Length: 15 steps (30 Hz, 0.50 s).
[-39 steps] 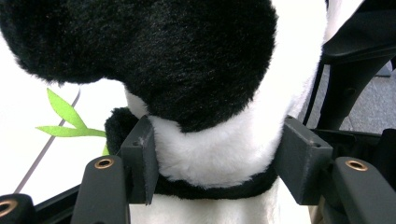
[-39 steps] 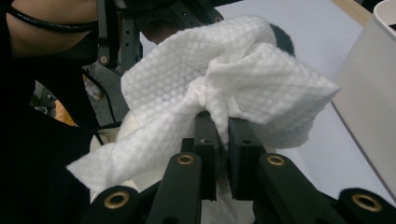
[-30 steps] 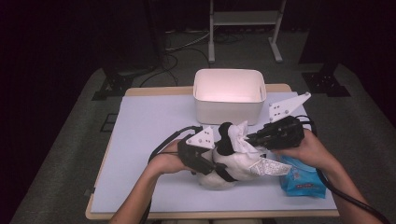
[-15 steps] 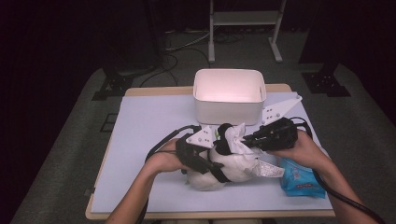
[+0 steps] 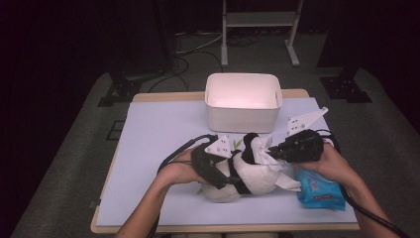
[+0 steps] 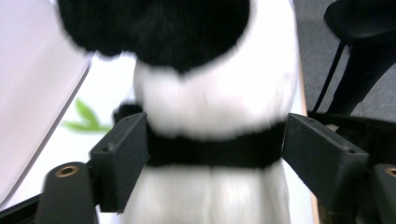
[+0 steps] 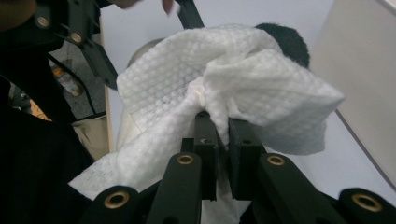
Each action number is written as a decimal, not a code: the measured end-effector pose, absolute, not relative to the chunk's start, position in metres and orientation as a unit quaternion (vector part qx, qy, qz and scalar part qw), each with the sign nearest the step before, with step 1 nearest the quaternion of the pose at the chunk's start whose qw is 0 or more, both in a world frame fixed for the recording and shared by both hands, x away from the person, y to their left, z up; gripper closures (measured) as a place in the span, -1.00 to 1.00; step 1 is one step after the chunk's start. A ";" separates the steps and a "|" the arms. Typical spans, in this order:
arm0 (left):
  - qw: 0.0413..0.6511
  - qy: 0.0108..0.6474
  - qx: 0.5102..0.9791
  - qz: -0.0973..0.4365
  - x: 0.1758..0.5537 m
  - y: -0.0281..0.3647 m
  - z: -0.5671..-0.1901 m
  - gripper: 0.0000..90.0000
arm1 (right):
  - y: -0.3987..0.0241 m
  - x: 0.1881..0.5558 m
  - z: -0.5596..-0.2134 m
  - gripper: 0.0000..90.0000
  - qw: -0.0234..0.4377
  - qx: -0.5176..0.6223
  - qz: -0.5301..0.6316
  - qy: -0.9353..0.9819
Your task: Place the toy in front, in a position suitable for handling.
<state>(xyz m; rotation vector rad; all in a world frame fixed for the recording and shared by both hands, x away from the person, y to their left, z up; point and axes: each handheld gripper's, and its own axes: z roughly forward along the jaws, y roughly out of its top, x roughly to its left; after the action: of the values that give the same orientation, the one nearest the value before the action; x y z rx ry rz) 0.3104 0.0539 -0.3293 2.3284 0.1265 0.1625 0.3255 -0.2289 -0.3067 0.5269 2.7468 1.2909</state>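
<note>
The left gripper (image 6: 215,154) has just been opening — its jaws now flank the panda (image 5: 247,173) mid-table, wider than before. The right gripper (image 7: 223,135) has sunk a little, pinching the wipe (image 7: 224,88) against the panda's head.

This looks like a recording studio or lab set up for filming handling work. A lone desk (image 5: 163,129) under a pale mat is brightly lit while dark surroundings close in, with grey carpet (image 5: 74,148), loose cables (image 5: 193,47) on the floor and a metal stand (image 5: 260,25) behind it.
</note>
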 end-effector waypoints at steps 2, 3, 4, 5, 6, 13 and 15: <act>0.386 0.055 0.919 0.062 0.311 0.060 -0.333 -0.55 | -0.234 0.326 -0.311 0.84 0.025 0.177 0.424 0.888; 0.383 0.057 0.920 0.061 0.311 0.062 -0.335 -0.56 | -0.235 0.326 -0.312 0.84 0.024 0.179 0.424 0.887; 0.383 0.057 0.920 0.061 0.311 0.062 -0.335 -0.58 | -0.235 0.326 -0.312 0.84 0.024 0.179 0.424 0.887; 0.381 0.060 0.921 0.058 0.311 0.064 -0.338 -0.58 | -0.237 0.326 -0.314 0.84 0.025 0.179 0.424 0.887; 0.385 0.066 0.919 0.053 0.312 0.069 -0.343 -0.59 | -0.239 0.327 -0.316 0.84 0.023 0.181 0.424 0.887; 0.383 0.085 0.919 0.042 0.319 0.081 -0.355 -0.64 | -0.244 0.326 -0.323 0.84 0.024 0.189 0.410 0.892; 0.382 0.091 0.919 0.038 0.320 0.083 -0.358 -0.71 | -0.245 0.326 -0.325 0.84 0.022 0.191 0.409 0.892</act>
<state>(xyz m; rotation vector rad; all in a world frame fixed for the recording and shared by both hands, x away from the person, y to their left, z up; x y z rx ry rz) 0.3195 0.0826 -0.3584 2.3446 0.2309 0.0958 0.3260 -0.2453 -0.3253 0.5920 2.7636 1.2679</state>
